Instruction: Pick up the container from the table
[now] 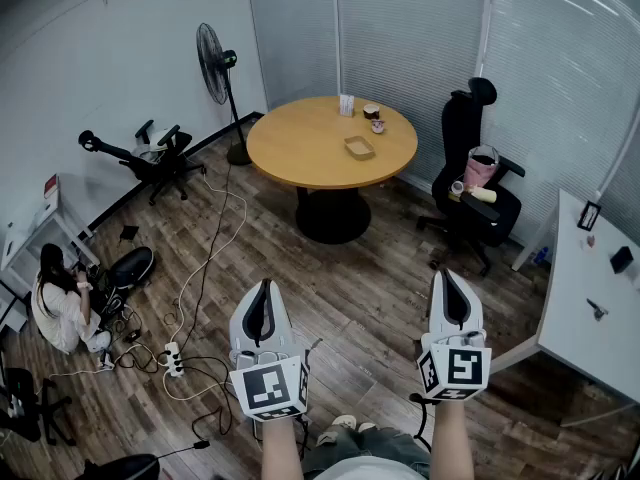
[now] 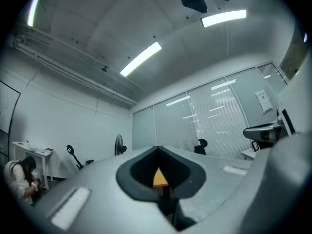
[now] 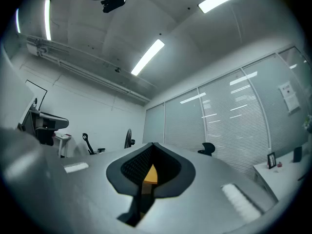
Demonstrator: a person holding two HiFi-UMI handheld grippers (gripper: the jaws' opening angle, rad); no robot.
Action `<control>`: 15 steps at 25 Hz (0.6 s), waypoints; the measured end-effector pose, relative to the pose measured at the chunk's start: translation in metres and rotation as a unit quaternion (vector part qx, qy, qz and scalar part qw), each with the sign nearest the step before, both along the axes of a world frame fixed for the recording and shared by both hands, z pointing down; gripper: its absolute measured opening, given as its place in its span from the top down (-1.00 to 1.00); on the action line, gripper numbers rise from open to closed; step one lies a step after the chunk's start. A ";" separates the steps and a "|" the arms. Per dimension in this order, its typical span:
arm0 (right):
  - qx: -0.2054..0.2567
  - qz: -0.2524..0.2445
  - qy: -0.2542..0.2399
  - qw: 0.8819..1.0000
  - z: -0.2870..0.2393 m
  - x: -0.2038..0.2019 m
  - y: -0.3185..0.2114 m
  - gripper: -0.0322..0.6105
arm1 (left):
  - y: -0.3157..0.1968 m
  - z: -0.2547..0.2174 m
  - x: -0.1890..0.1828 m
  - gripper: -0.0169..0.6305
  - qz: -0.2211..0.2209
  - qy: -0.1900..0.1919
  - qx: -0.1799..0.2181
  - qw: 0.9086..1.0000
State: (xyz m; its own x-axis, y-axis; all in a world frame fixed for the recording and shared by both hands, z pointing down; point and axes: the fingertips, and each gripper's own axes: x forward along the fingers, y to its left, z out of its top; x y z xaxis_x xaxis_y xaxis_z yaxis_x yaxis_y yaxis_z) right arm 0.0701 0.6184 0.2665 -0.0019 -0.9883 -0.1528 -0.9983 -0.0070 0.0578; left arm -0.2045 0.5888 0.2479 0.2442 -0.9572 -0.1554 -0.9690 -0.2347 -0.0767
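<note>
Container [image 1: 359, 147]: it is a shallow tan tray on the round table [image 1: 300, 153], well apart from both your grippers and across a stretch of wood floor from them.

Your left gripper [image 1: 265, 286] is clenched with nothing in it. In the left gripper view its jaws meet at a point [image 2: 157, 149], and only a sliver of the orange tabletop shows through the dark opening behind the tips. Your right gripper [image 1: 445, 274] is the same: in the right gripper view its jaws are drawn together at the tip [image 3: 153, 144], holding nothing, with that same orange sliver in the opening. Both are held low and near your body, side by side but apart, over bare floor and pointing toward the table.

The container lies on the right half of the tabletop, nearer your right gripper's line than your left's. Beyond it, toward the far edge, stand a cup [image 1: 371, 111] and a small clear holder [image 1: 346, 105]. Another small item lies between the cup and the container, too small to name.

To the right of the table stands a black office chair [image 1: 470, 183], and a white desk [image 1: 600, 308] fills the right edge. To the left, a fan [image 1: 215, 63] stands by the wall, cables [image 1: 200, 268] trail over the floor, and a person [image 1: 60, 303] sits on the floor at the far left.
</note>
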 end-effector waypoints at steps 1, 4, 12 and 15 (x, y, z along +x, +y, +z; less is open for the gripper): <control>0.000 0.000 0.001 1.000 0.000 0.001 -0.001 0.81 | -0.001 0.001 0.001 0.94 0.001 0.001 -0.001 1.000; -0.001 0.000 0.001 1.000 0.001 0.001 -0.005 0.81 | -0.005 0.002 0.002 0.95 0.002 0.004 -0.003 1.000; 0.001 0.004 0.000 1.000 0.002 0.002 -0.018 0.81 | -0.020 0.002 0.002 0.95 0.004 -0.001 -0.005 1.000; 0.014 -0.002 0.001 1.000 -0.001 -0.002 -0.026 0.81 | -0.030 0.005 -0.002 0.94 0.004 -0.001 -0.007 1.000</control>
